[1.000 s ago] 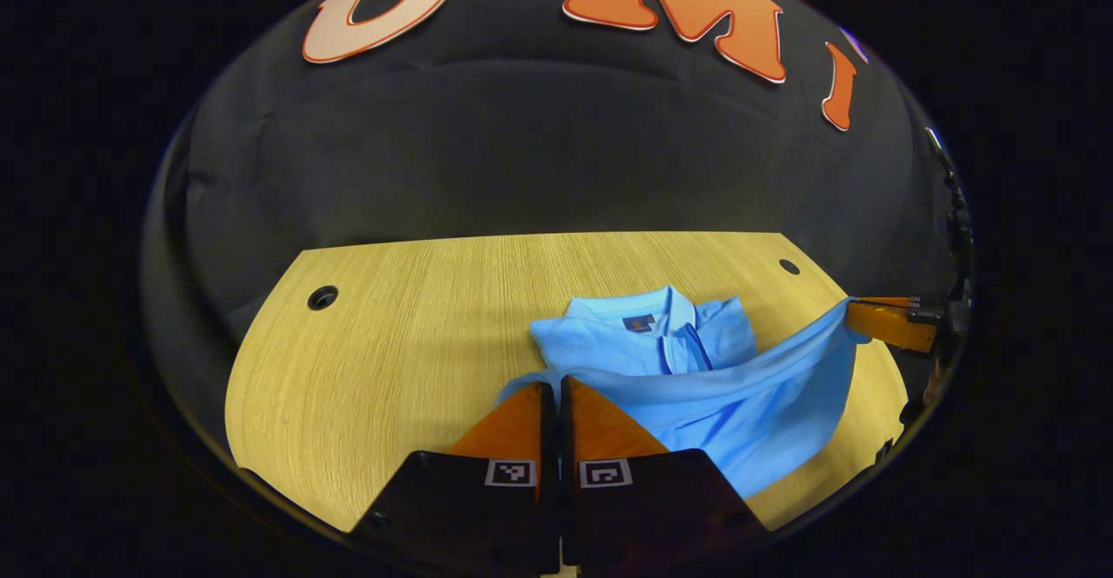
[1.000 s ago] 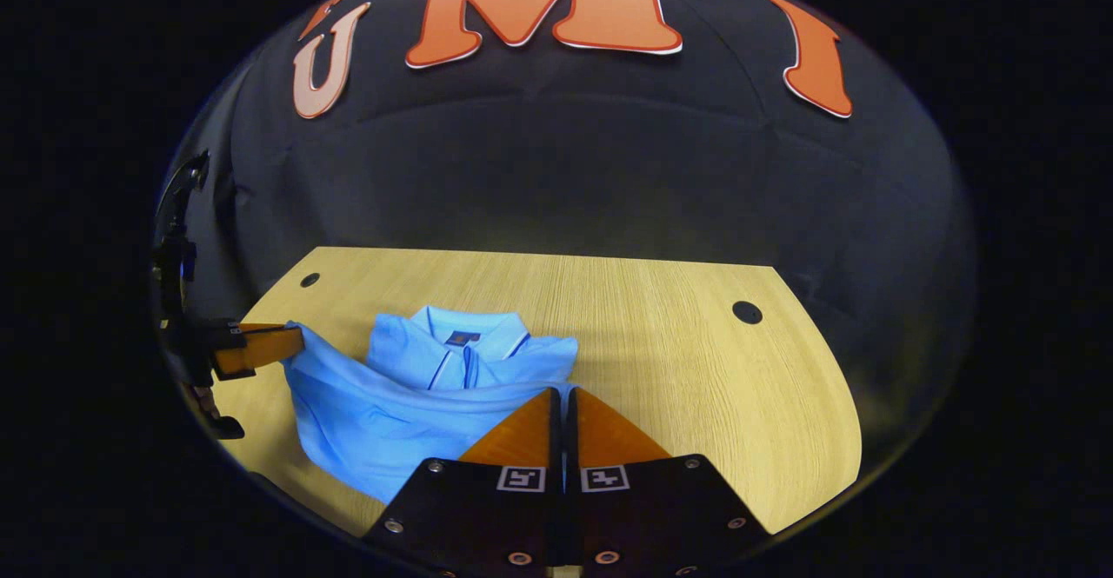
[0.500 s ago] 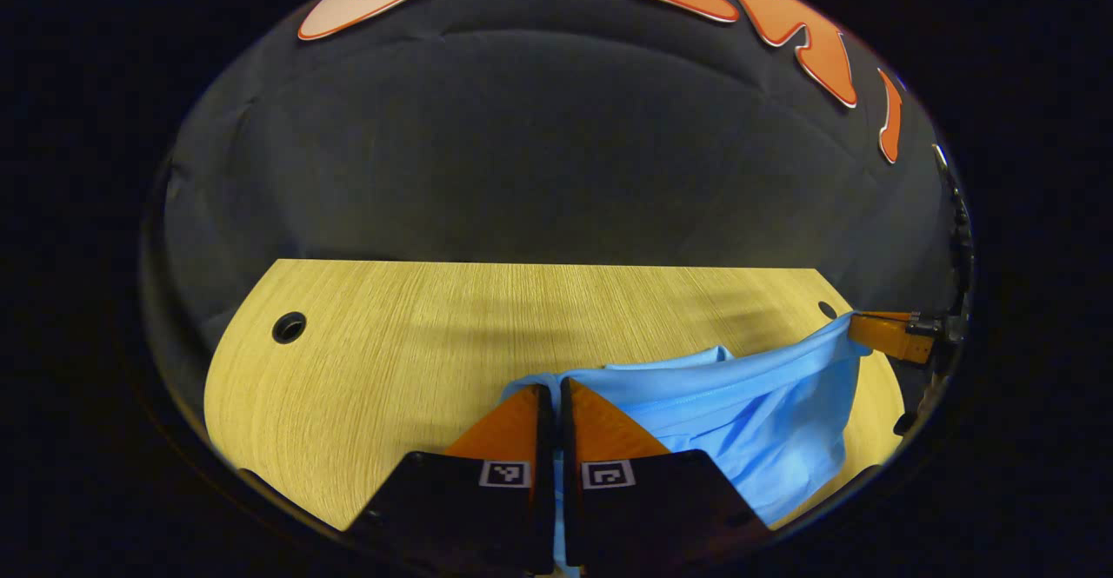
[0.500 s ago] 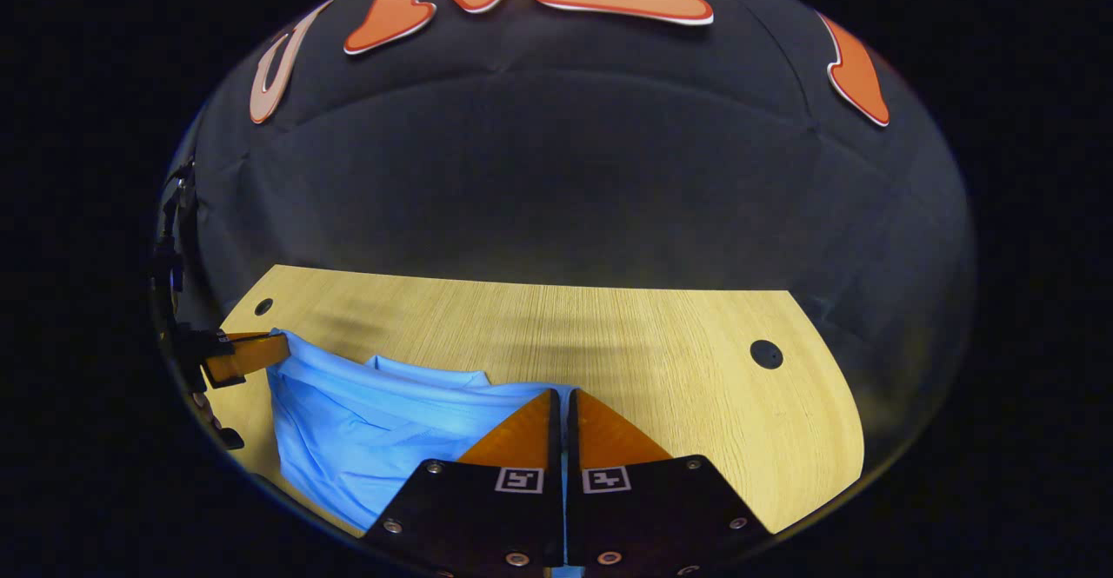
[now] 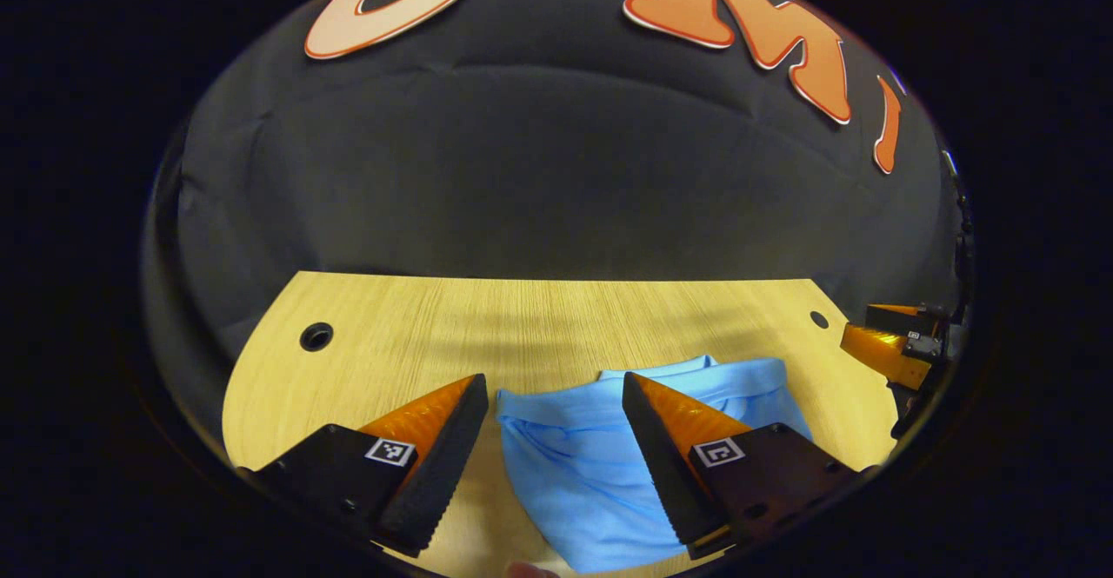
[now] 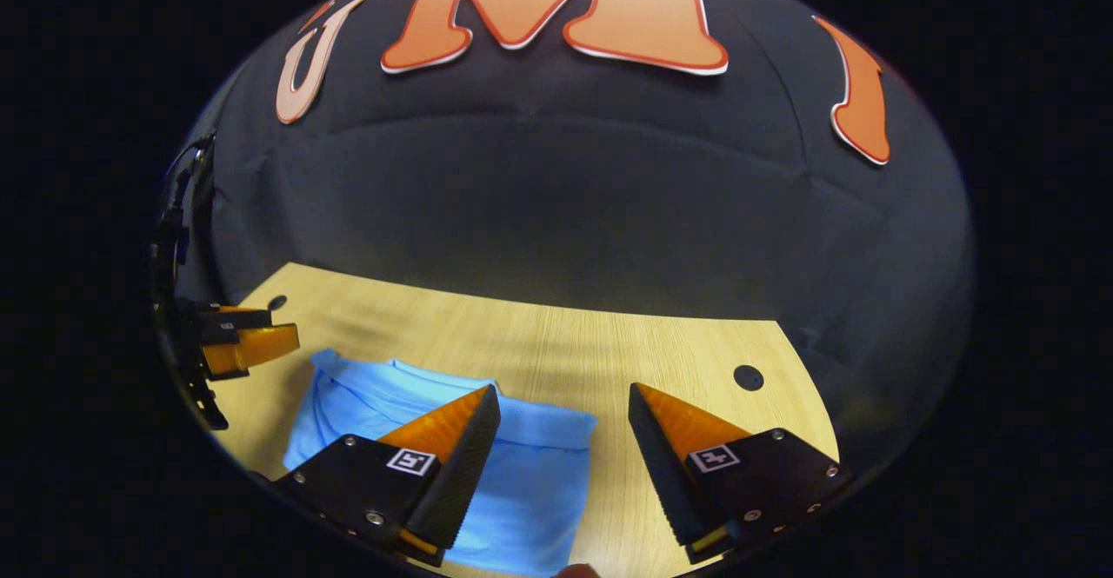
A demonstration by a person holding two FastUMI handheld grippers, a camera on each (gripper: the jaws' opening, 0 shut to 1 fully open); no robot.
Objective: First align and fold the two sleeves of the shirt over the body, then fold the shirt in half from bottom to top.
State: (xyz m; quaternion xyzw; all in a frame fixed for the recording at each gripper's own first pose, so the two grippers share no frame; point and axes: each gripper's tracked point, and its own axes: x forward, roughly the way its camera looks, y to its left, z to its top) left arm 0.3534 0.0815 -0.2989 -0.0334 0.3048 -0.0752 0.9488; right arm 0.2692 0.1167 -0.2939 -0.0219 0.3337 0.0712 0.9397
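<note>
The light blue shirt (image 5: 591, 465) lies folded in half on the wooden table (image 5: 487, 335), its hem edge toward the far side. My left gripper (image 5: 555, 404) stands open over the shirt's left end, holding nothing. In the right gripper view the shirt (image 6: 530, 474) sits low and left, and my right gripper (image 6: 563, 413) is open above its right edge. Each gripper appears at the far edge of the other view: the right gripper (image 5: 891, 348) at the right, the left gripper (image 6: 239, 343) at the left.
The table has round cable holes (image 5: 316, 335) (image 5: 816, 319) (image 6: 748, 377) near its far corners. Bare wood stretches left of the shirt in the left gripper view and right of it in the right gripper view. The black booth wall stands behind the table.
Both grippers carried the shirt's bottom edge forward over the collar, then opened and let go. The shirt now lies flat, folded in half.
</note>
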